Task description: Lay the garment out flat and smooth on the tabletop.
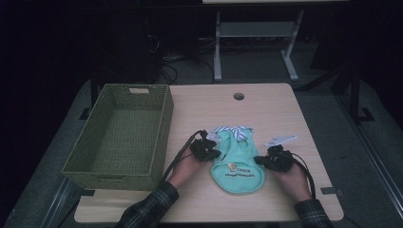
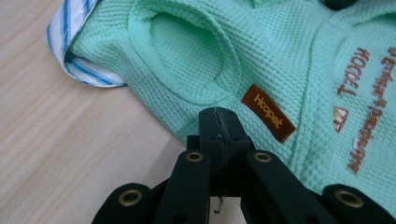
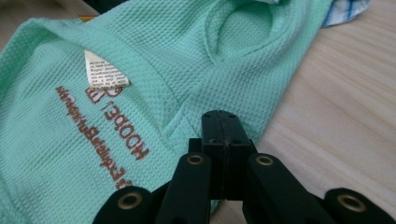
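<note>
Your left gripper (image 1: 212, 153) sits at the left edge of the little green shirt (image 1: 237, 164), and its jaws are pressed together. In the left gripper view the closed tips (image 2: 218, 122) rest on the hem of the shirt (image 2: 280, 60), just below an arm hole and beside a small brown tag (image 2: 268, 112). You can't tell if any cloth is pinched between them.

Far to the left stands a green woven basket (image 1: 164, 137), with its side near the table's left edge. The shirt lies flat in the middle of the wooden table (image 1: 266, 107), near you, with a blue and white striped collar (image 1: 235, 130) at its far end. Brown letters and a white label (image 3: 105, 70) show on the cloth.

Your right gripper (image 1: 260, 160) is at the right edge of the shirt, and its jaws are pressed together too. In the right gripper view its tips (image 3: 220, 123) lie over the shirt's edge (image 3: 177, 51), right where the cloth meets the bare wood. A small white tag (image 1: 281, 140) lies on the table just beyond your right hand (image 1: 293, 180).
</note>
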A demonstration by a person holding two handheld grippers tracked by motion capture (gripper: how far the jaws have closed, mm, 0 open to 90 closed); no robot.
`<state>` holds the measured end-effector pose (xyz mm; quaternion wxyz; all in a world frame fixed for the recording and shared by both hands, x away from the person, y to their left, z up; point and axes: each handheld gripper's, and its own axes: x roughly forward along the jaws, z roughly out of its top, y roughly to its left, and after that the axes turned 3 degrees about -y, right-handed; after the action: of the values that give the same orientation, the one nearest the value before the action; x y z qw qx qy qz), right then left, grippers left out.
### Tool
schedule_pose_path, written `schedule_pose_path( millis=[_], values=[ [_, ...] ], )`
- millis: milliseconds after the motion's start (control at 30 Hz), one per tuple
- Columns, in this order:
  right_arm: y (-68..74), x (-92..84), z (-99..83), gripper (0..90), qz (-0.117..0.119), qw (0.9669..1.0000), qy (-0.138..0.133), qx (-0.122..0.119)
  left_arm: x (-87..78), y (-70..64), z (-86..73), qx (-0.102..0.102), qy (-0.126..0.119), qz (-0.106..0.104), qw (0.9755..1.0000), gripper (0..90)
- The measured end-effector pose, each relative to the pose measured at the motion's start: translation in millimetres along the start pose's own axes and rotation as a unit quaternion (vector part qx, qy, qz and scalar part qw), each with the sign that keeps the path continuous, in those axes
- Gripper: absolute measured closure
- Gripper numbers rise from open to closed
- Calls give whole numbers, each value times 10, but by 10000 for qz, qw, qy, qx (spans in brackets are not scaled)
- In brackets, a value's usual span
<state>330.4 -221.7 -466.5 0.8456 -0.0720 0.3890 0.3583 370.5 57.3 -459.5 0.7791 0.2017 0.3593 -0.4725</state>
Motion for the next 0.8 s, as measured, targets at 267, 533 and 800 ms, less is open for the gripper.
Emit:
schedule_pose_path(
  millis=[267,533,800],
  values=[
    [-24,1,3,897,-31,10000,-9,-10,-93,-118,-92,-73,73,-66,9999,896],
    [-63,22,23,897,-66,10000,-53,-35,-138,-313,-133,-31,139,-297,9995,896],
    [-85,31,32,898,-80,9999,-71,-21,-129,-537,-137,45,154,-660,9977,896]
  ],
)
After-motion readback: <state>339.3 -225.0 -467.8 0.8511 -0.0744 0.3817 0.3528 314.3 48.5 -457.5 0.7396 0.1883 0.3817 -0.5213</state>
